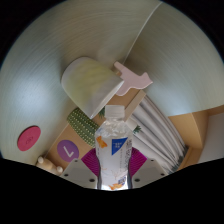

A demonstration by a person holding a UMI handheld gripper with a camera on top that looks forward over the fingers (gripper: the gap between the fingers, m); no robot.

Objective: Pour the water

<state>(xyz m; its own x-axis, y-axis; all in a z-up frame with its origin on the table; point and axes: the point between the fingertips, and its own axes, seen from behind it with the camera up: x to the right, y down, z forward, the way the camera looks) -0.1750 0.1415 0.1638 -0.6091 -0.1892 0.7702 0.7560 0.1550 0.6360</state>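
bottle in the claw, over the table's near edge.
claw (113, 172) clamps the water bottle (114, 150) mid-body; thin plastic, likely light, squashy.

Looks like a home dining spot. Round pale table (60, 40), cup (88, 82), placemats (160, 130), coasters (29, 137).
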